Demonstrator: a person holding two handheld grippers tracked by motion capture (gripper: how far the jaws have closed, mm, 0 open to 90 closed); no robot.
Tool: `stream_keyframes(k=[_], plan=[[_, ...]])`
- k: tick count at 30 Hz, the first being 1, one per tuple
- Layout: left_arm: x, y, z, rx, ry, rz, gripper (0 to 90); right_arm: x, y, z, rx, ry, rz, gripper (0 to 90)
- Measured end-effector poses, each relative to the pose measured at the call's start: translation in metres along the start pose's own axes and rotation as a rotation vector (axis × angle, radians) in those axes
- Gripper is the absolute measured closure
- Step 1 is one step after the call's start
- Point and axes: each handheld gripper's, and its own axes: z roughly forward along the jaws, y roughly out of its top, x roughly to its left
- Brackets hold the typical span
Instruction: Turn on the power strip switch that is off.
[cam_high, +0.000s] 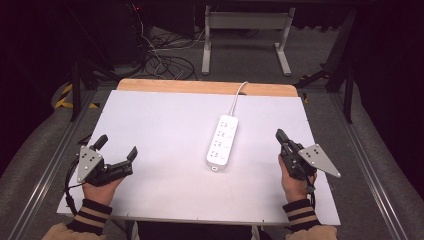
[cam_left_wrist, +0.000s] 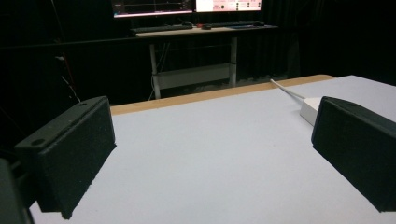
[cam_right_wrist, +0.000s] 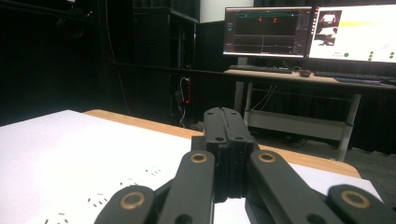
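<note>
A white power strip (cam_high: 223, 141) lies near the middle of the white table (cam_high: 165, 125), its cord running off the far edge. My left gripper (cam_high: 117, 148) rests at the front left, jaws wide open with nothing between them. In the left gripper view its two black pads (cam_left_wrist: 74, 154) frame bare table, and a corner of the power strip (cam_left_wrist: 310, 109) peeks out beside the right pad. My right gripper (cam_high: 281, 136) sits at the front right of the strip, jaws pressed together and empty. In the right gripper view my right gripper (cam_right_wrist: 227, 140) points over the far table edge.
A wooden strip (cam_high: 205, 87) borders the table's far edge. Beyond it stand a desk frame (cam_high: 247, 35) and tangled cables (cam_high: 165, 62) on the floor. Monitors (cam_right_wrist: 308, 32) glow on a desk behind. Metal rails (cam_high: 365, 160) flank the table on both sides.
</note>
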Motion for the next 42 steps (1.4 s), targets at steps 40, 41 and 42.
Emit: stream_keyframes(k=[40, 41, 42], plan=[[-0.002, 0.0, 0.001, 0.006, -0.009, 0.006, 0.2, 0.005, -0.007, 0.011, 0.0, -0.058, -0.012, 4.4], [-0.002, 0.0, 0.001, 0.009, -0.01, 0.009, 0.2, 0.006, -0.007, 0.012, 0.007, -0.058, -0.014, 4.6], [-0.002, 0.0, 0.001, 0.008, -0.011, 0.009, 0.1, 0.007, -0.007, 0.012, 0.011, -0.057, -0.016, 4.7]])
